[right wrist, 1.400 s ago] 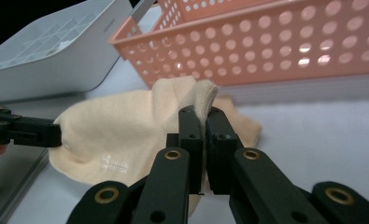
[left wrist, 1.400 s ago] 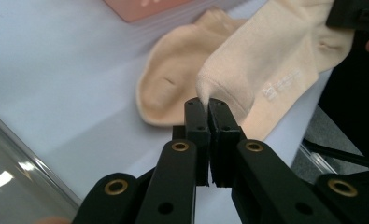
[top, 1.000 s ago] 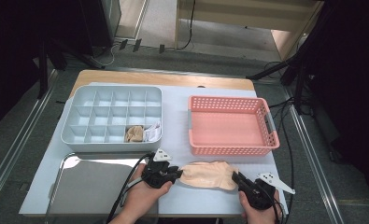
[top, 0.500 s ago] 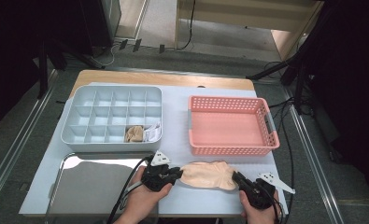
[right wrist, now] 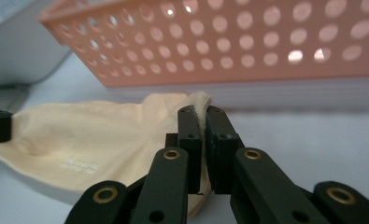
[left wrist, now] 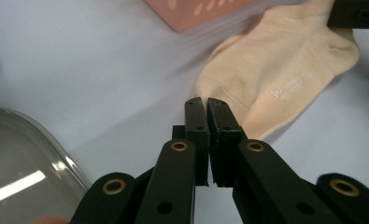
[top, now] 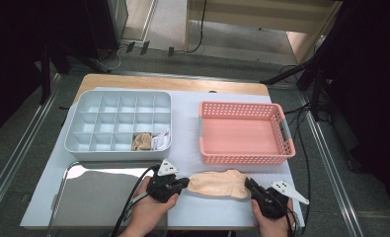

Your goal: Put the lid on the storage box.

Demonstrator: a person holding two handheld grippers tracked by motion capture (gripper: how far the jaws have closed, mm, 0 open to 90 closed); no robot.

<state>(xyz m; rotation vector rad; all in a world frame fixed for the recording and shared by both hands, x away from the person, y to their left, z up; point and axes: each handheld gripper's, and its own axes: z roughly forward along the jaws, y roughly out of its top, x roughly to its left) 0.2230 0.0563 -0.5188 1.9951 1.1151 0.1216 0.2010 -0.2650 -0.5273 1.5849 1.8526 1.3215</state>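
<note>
A cream sock (top: 217,183) lies flat on the white mat near the table's front edge, between the two grippers. My left gripper (top: 185,183) has just been closing and is shut on the sock's left end; in the left gripper view its jaws (left wrist: 205,102) meet at the edge of the sock (left wrist: 275,60). My right gripper (top: 248,183) is shut on the right end. In the right gripper view the sock's ribbed cuff (right wrist: 202,100) sits pinched between the jaws (right wrist: 203,112), and the rest of the sock (right wrist: 88,135) stretches away to the left.
A pink perforated basket (top: 244,159) stands empty just behind the sock. At the back left a grey divided box (top: 84,126) holds a rolled sock (top: 142,141) and a white item (top: 161,140). A shiny metal tray (top: 66,177) lies at the front left.
The left gripper's jaws have closed onto the sock's left end. Both hands and the sock have stayed almost where they were.
</note>
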